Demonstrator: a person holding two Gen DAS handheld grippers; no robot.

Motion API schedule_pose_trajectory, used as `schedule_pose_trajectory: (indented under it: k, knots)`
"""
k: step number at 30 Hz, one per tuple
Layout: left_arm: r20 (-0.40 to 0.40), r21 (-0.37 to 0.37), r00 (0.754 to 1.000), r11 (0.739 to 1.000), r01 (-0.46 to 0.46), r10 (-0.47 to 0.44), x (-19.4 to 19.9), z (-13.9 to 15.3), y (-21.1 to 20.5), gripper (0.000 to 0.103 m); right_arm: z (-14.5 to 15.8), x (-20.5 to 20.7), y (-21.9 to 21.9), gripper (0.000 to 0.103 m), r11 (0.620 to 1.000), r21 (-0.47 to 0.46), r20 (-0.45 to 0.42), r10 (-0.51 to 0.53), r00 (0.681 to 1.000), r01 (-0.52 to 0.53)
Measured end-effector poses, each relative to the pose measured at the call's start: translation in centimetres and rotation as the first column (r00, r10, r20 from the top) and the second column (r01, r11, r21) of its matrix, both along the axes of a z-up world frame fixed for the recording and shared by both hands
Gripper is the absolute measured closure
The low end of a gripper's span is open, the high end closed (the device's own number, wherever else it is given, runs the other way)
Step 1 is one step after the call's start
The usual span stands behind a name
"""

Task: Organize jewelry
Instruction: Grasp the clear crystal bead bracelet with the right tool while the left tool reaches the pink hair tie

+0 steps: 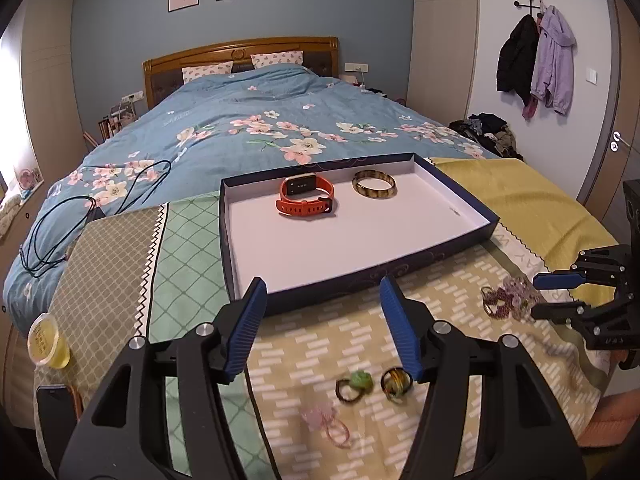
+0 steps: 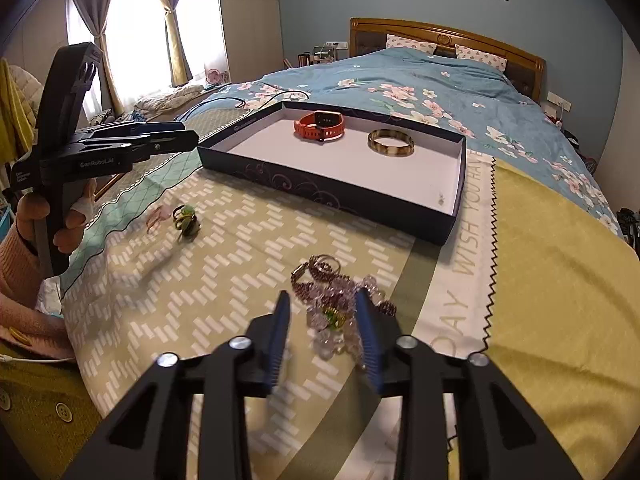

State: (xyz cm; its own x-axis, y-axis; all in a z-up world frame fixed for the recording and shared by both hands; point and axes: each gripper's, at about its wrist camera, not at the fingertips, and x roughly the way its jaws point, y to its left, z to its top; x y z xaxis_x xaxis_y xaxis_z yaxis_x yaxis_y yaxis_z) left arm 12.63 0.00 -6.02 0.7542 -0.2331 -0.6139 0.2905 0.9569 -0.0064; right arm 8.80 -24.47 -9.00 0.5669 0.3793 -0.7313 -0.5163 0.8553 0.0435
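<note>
The step in hand seems to be the pick of the bead pile (image 2: pixel 340 312), a tangle of purple and clear bead bracelets that lies on the cloth (image 2: pixel 224 280) near the right front corner of the box (image 2: pixel 320 192). The right gripper (image 2: pixel 324 336) is low over this pile, its jaws partly open, one on each side of the beads; they hold nothing yet, as far as I can judge. The next move, I think, asks to go a little lower, close on a thick part of the tangle so that no strand slips out, and then lift it over the near wall into the box. Loose strands may hang and catch on that wall. The left gripper (image 1: pixel 324 328) is wide open and empty, above the cloth in front of the box, with two rings (image 1: pixel 372 386) and a pink piece (image 1: pixel 324 420) lying just near it. The box is shallow and dark, with a white floor; at its far side it holds an orange watch (image 1: pixel 306 200) and, to the right of it, apart, a bangle (image 1: pixel 375 185). The rest of the floor is bare.
</note>
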Motion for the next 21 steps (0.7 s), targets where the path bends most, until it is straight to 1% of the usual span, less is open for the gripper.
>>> schedule_pose_trajectory:
  k: [3,7,10,11,12,13,17,21]
  knots:
    - [-0.005,-0.009,1.000,1.000,0.005,-0.005,-1.0,-0.2,-0.1,0.043,-0.5,-0.3,0.3,0.079,1.000,-0.024,-0.001,0.004,1.000,-0.004]
    - [-0.021,-0.019,1.000,1.000,0.006,-0.006,-1.2,-0.7,-0.1,0.043,-1.1,-0.7,0.9,0.087,0.998,-0.064,0.001,0.006,1.000,-0.006]
    - [-0.034,-0.024,0.999,1.000,0.000,-0.001,-1.4,-1.1,-0.1,0.042,-1.5,-0.7,1.1,0.088,0.996,-0.084,0.008,0.000,1.000,0.001]
    - [-0.038,-0.024,0.999,1.000,0.001,-0.002,-1.3,-1.2,-0.1,0.042,-1.6,-0.7,1.1,0.090,0.996,-0.087,0.008,0.000,1.000,0.001]
    - [-0.041,-0.024,0.999,1.000,0.004,-0.005,-1.3,-1.3,-0.2,0.042,-1.6,-0.7,1.1,0.095,0.996,-0.092,0.007,-0.002,1.000,0.003]
    - [-0.042,-0.021,0.999,1.000,0.004,-0.005,-1.4,-1.4,-0.3,0.042,-1.5,-0.7,1.0,0.095,0.995,-0.095,0.008,-0.006,1.000,0.007]
    - [-0.046,-0.021,0.999,1.000,0.013,-0.014,-1.7,-1.6,-0.3,0.042,-1.2,-0.3,0.2,0.095,0.999,-0.044,-0.014,-0.017,1.000,0.016]
    - [-0.049,-0.033,0.998,0.999,0.026,-0.028,-1.9,-1.8,-0.2,0.042,0.0,0.1,-1.1,0.095,0.998,0.043,-0.015,-0.039,0.999,0.039]
